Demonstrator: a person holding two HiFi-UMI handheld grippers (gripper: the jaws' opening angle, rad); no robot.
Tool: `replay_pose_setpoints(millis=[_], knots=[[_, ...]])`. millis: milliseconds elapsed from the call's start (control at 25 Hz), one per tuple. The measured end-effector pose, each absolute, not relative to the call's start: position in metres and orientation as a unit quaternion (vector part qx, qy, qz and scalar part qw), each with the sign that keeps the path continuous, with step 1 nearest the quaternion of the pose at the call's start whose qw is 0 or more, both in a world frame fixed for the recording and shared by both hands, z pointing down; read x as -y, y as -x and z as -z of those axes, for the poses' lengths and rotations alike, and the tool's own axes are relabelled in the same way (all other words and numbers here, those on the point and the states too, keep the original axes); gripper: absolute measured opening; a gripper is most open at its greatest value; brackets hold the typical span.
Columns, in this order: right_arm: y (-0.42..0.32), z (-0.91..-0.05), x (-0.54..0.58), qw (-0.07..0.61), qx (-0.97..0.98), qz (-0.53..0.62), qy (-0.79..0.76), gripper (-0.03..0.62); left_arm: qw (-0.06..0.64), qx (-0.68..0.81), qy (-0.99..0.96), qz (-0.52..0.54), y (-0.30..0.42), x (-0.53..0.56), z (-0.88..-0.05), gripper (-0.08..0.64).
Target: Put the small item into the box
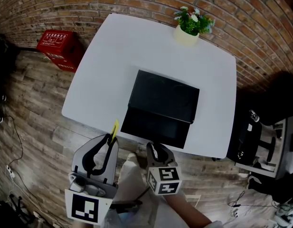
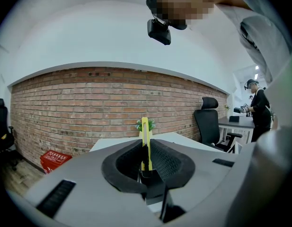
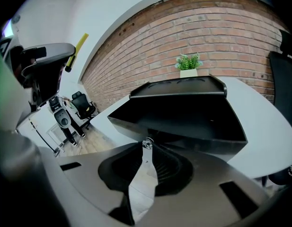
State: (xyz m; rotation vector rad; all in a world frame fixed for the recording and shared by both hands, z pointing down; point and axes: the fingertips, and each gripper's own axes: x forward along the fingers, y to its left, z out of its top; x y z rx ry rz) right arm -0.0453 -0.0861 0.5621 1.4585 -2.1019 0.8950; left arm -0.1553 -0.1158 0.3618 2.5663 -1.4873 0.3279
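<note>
A black box (image 1: 164, 99) sits open on the white table (image 1: 113, 56), its flap (image 1: 155, 127) folded toward the near edge. In the right gripper view the box (image 3: 183, 112) is just ahead. My left gripper (image 1: 110, 137) hangs off the table's near edge, shut on a thin yellow strip (image 1: 115, 128) that stands up between the jaws (image 2: 145, 134). My right gripper (image 1: 154, 149) is beside it, just below the flap. Its jaws are shut, with a small shiny metal piece (image 3: 146, 144) pinched at the tips.
A potted plant (image 1: 189, 27) stands at the table's far edge. A red crate (image 1: 59, 46) lies on the wooden floor at the left, and a black office chair (image 1: 279, 101) and desk gear stand at the right. A person (image 2: 255, 100) stands far off.
</note>
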Motion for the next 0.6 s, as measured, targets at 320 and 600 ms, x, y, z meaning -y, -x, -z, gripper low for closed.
replay_pose_setpoints(millis=[320, 600], knots=[[0.051, -0.567, 0.068, 0.222, 0.763, -0.332, -0.509, 0.084, 0.078, 0.498, -0.857, -0.109, 0.15, 0.109, -0.361, 0.06], [0.053, -0.566, 0.062, 0.196, 0.773, -0.353, -0.489, 0.086, 0.075, 0.501, -0.856, -0.106, 0.145, 0.102, -0.36, 0.06]])
